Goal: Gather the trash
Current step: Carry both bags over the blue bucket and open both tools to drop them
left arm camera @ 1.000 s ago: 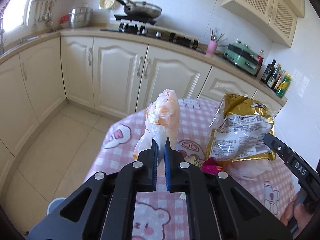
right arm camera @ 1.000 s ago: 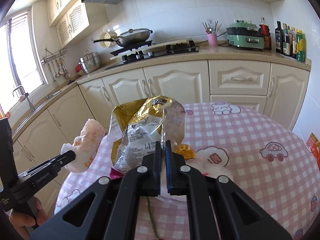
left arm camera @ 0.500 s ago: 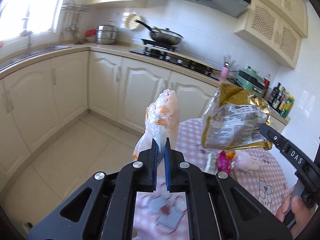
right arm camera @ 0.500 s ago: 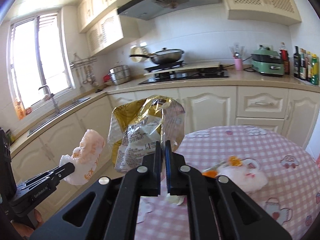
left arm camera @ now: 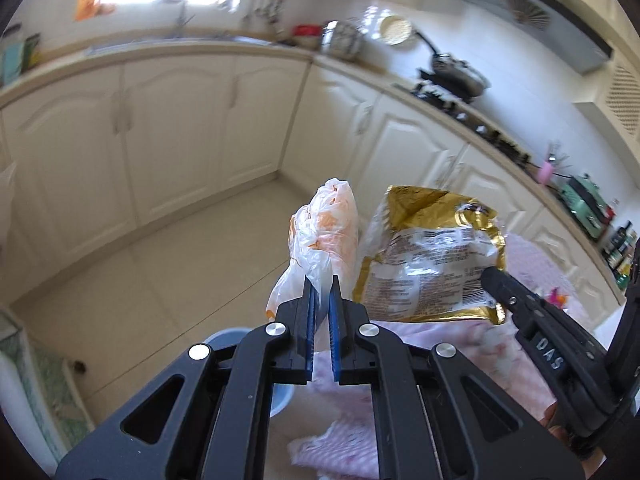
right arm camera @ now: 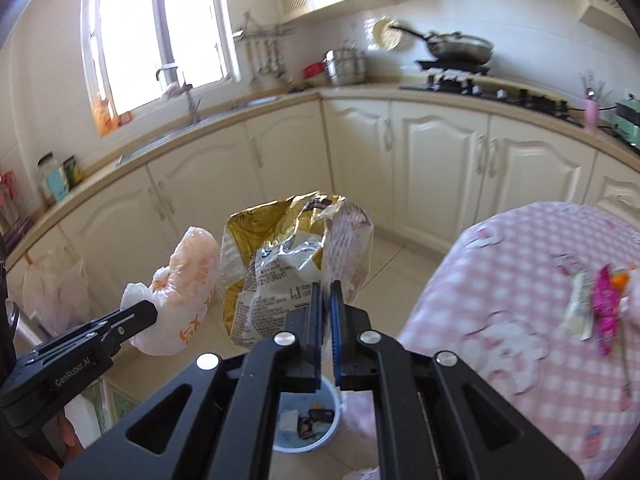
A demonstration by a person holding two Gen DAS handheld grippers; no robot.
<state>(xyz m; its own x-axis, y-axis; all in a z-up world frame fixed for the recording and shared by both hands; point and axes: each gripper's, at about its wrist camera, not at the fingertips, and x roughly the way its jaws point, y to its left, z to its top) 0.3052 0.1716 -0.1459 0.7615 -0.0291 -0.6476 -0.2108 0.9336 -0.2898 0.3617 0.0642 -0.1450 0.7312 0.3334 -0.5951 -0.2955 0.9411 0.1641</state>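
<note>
Both claws have swung off the table (right arm camera: pixel 520 280) to above the bin (right arm camera: pixel 308 424).
Left claw (left arm camera: pixel 321 300) clamps bag (left arm camera: pixel 328 232), right claw (right arm camera: pixel 327 308) clamps wrapper (right arm camera: pixel 280 264); carrying step, next release over bin at 6 o'clock.

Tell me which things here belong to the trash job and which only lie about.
Job: orange-white plastic bag in left gripper; gold snack bag in right gripper; blue bin; pink wrapper.
Lying about: wok; steel pot.

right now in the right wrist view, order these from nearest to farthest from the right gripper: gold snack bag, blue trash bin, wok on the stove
1. gold snack bag: pinched in the right gripper fingers, straight ahead.
2. blue trash bin: on the floor below the gripper.
3. wok: on the stove at the far counter, upper right.
</note>
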